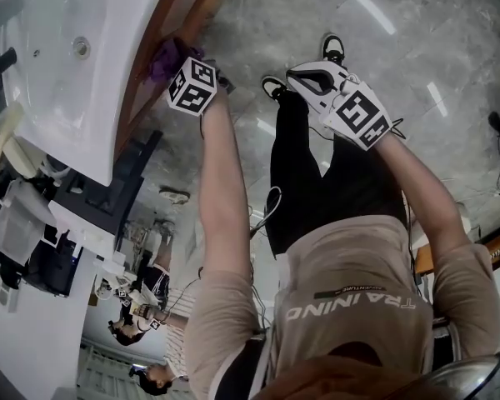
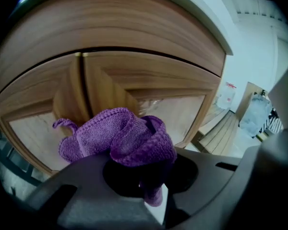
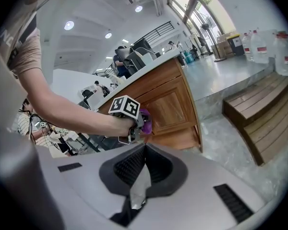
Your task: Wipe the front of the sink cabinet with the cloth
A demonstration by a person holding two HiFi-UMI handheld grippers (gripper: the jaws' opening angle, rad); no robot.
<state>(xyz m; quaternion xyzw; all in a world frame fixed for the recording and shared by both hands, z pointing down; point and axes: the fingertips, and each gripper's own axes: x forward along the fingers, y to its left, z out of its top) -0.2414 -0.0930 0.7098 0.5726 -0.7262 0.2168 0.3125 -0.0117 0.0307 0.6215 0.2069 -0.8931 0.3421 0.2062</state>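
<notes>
purple knit cloth [image 2: 120, 138] clamped in left gripper [image 2: 141, 178], bunched right at brown wooden sink cabinet front [image 2: 149, 75], below white basin [image 1: 67, 65]. right gripper [image 3: 144, 153] jaws pressed together, empty, apart over grey stone floor [image 1: 383, 48].

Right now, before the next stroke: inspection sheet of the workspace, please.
Surface: wooden cabinet front, two doors meeting at a vertical seam; no dirt can be made out.
Job's things: purple cloth, bunched, held up at the doors; contact cannot be told.
Clutter: white sink on top of the cabinet; water jugs far off on the floor.
Grippers: left gripper, jaws closed on the cloth; right gripper, jaws together, nothing between, held away from the cabinet.
Cables: white cable hanging by the person's leg.
Surroundings: grey stone floor, wooden steps beside the cabinet, other people at desks behind.
</notes>
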